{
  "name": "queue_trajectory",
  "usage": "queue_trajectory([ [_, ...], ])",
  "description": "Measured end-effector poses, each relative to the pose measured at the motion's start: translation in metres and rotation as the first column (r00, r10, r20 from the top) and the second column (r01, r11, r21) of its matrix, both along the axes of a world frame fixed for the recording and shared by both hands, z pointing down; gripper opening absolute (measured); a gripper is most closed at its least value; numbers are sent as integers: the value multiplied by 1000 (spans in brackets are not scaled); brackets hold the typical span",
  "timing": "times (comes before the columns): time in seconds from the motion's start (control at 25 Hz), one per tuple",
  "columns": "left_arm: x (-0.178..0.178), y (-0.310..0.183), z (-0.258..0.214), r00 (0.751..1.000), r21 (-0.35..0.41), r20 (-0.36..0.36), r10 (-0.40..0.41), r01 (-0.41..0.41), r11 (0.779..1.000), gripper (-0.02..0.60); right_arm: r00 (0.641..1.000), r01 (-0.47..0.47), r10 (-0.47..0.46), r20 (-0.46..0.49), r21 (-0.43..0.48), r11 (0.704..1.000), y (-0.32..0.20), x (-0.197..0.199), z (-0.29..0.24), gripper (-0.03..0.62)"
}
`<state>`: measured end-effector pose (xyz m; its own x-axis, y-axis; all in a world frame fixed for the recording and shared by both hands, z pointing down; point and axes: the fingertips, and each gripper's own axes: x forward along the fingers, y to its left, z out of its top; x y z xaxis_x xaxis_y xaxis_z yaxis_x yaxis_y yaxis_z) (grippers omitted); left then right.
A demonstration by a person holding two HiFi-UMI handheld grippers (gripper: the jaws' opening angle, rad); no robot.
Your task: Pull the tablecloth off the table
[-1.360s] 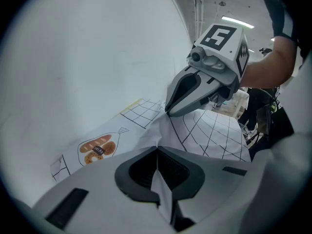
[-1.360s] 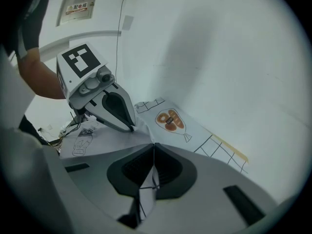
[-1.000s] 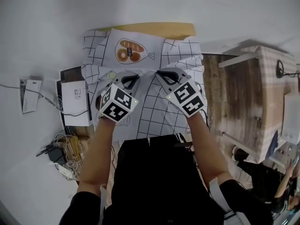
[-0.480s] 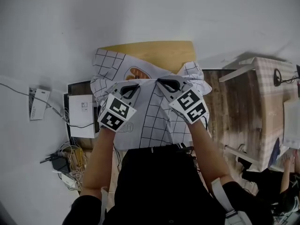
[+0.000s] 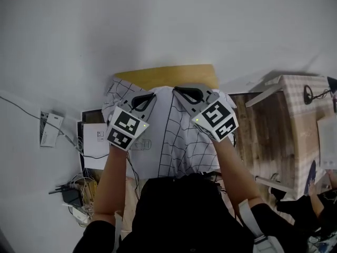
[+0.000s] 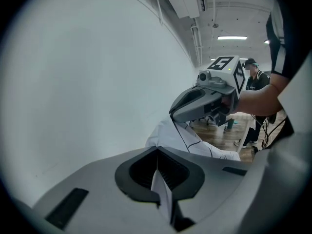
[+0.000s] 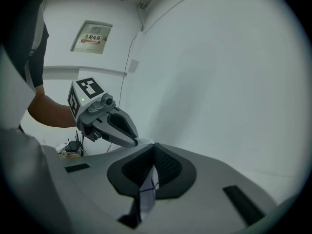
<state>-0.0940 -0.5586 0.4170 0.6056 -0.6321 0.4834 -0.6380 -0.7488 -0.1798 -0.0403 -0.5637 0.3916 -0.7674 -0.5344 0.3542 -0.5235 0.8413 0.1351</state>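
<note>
The tablecloth, white with a black grid, hangs bunched from both grippers over the near part of the yellow table top. My left gripper is shut on a fold of the cloth, which shows pinched between its jaws. My right gripper is shut on another fold, seen between its jaws. The two grippers are held side by side, close together and raised above the table. Each appears in the other's view: the right gripper with cloth hanging below it, and the left gripper.
A white box, a white device and tangled cables lie on the floor at the left. A wooden floor strip and a checked table are at the right. A person stands far off.
Both grippers have risen with the cloth. The cloth has slid off the far part of the table, baring more of the yellow top, and its printed picture has gone out of sight.
</note>
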Motion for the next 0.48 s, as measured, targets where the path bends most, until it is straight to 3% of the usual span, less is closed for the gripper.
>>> queue_trajectory([
  [0.32,-1,-12,-86,997,135,-79,17,-6,991,12,995,9,-18,99,97,995,-7,-4,-88,20],
  [0.48,-2,-14,-117,996,177,-79,36,-22,984,12,992,17,-36,118,157,987,-7,-11,-122,20],
])
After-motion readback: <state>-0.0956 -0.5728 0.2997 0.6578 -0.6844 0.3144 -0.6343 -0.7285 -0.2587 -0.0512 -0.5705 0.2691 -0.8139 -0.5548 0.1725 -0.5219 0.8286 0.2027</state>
